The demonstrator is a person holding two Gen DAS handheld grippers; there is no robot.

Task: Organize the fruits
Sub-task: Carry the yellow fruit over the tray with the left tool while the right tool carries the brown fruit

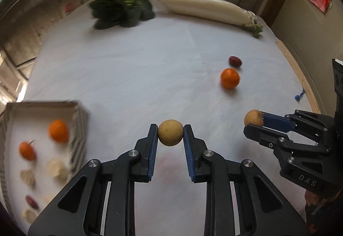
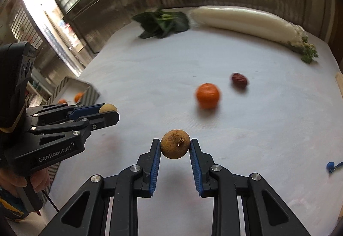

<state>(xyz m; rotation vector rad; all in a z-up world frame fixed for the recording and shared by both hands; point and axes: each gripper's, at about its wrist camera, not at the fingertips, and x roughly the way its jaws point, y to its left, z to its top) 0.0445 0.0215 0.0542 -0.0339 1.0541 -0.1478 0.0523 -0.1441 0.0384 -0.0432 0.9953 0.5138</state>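
My left gripper (image 1: 170, 136) is shut on a round tan longan (image 1: 170, 132), held above the white table; it also shows in the right wrist view (image 2: 108, 111). My right gripper (image 2: 175, 147) is shut on a second brown longan (image 2: 175, 144), also seen in the left wrist view (image 1: 253, 118). A tangerine (image 1: 230, 78) and a dark red date (image 1: 235, 61) lie on the table at the right. A striped box (image 1: 80, 129) at the left holds two tangerines (image 1: 58, 130), a date and pale pieces.
Dark leafy greens (image 1: 122, 11) and a long white radish (image 1: 205, 10) lie at the table's far side. A small blue object (image 1: 299, 95) sits near the right edge. The table's wooden edge (image 1: 300, 73) runs along the right.
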